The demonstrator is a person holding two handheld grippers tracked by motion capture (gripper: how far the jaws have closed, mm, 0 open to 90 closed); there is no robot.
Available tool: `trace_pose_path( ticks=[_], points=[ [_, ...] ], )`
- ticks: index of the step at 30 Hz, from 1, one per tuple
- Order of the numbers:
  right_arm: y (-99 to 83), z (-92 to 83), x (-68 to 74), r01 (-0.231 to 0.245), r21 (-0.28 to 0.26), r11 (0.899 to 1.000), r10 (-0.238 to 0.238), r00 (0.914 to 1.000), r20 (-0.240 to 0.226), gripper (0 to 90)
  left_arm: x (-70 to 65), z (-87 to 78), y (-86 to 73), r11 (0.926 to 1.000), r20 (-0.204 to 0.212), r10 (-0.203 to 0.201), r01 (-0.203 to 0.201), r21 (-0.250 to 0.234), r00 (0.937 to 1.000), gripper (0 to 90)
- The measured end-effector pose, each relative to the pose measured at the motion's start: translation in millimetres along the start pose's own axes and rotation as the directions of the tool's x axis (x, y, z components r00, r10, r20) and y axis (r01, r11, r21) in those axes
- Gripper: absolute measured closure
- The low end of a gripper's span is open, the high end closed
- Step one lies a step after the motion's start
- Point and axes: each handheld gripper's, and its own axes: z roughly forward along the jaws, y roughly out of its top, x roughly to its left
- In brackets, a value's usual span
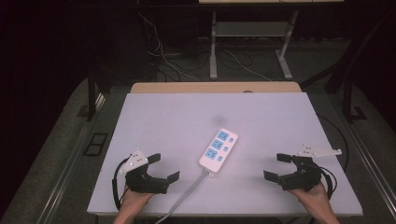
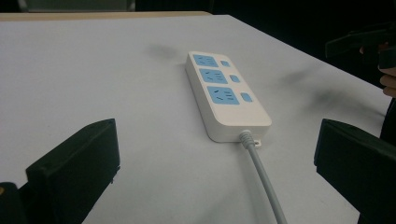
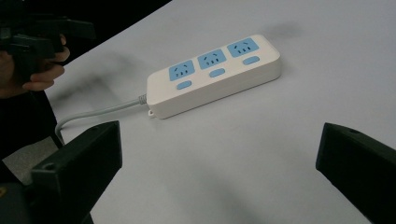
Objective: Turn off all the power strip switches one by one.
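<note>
A white power strip [image 1: 218,148] with three blue sockets and blue switches lies near the middle of the white table top [image 1: 177,116]; its grey cable [image 1: 187,191] runs off the front edge. My left gripper [image 1: 163,167] rests at the front left, jaws wide open and empty, pointing toward the strip [image 2: 224,91]. At the front right my right gripper [image 1: 276,166] also stands open with nothing between its fingers. The strip [image 3: 215,74] lies ahead of its jaws, cable [image 3: 93,114] trailing left.
The white board lies on a wooden table [image 1: 215,87] whose far edge shows. Behind it on the dark floor stand metal table legs [image 1: 214,46] and loose cables [image 1: 163,58]. The other hand and gripper [image 3: 37,42] show at the upper left of the right gripper view.
</note>
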Motion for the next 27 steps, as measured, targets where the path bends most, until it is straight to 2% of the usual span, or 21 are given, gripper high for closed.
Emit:
trace_pose_path(
  ticks=[8, 13, 27],
  points=[
    [-0.7, 1.7, 1.7, 0.011, 0.026, 1.0, -0.01, 0.9999, -0.008, 0.3, -0.1, 0.1, -0.1, 0.9999, 0.0, 0.006, -0.006, 0.009, 1.0, 0.0],
    [-2.4, 2.1, 0.8, 0.011, 0.041, 0.999, -0.012, 0.9999, 0.01, 0.3, -1.3, 2.2, 0.0, 0.9988, -0.003, 0.018, -0.018, 0.045, 0.9998, 0.0],
    [-4.3, -2.6, -2.9, -0.002, 0.039, 0.999, 0.001, 0.9999, 0.014, 0.3, -4.7, 2.5, 2.5, 0.9967, 0.016, 0.027, -0.028, 0.076, 0.9995, 0.0]
  ],
)
